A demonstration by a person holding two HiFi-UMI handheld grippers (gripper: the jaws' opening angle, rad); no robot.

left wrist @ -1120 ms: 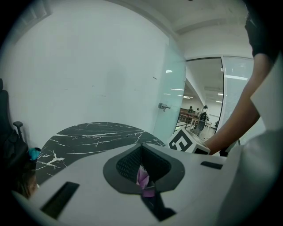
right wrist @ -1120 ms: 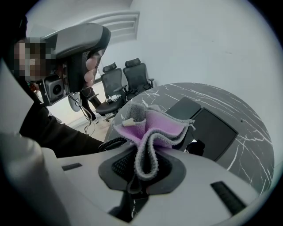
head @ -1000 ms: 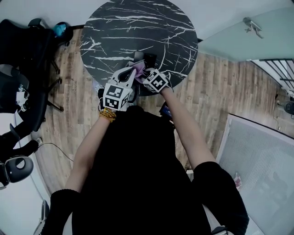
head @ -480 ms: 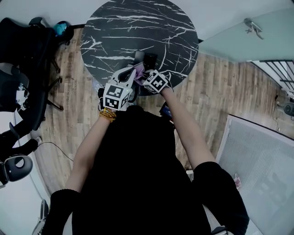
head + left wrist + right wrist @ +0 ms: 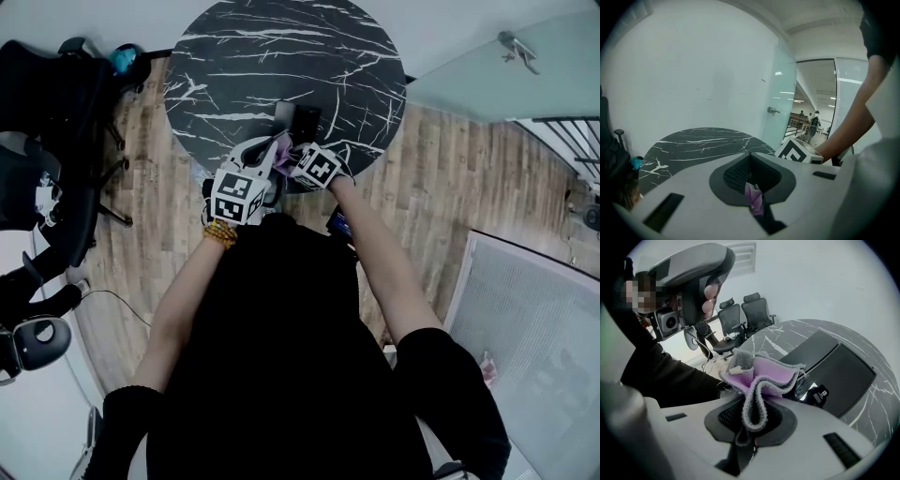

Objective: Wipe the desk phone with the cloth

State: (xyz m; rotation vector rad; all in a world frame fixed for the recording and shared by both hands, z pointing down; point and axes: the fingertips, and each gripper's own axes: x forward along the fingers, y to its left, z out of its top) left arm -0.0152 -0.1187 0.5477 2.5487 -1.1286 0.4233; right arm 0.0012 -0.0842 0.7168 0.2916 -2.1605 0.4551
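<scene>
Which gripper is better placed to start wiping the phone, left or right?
Likely right. The right gripper holds a big bunch of the purple cloth, and the desk phone lies just ahead of it. The left gripper pinches only a small scrap and looks out over the marble table.

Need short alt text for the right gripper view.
The right gripper has its jaws shut on a bunched purple-and-grey cloth, which rises in folds just above them. Behind the cloth a dark desk phone lies on a black marble table. The left gripper is at the upper left, with office chairs beyond.
</scene>
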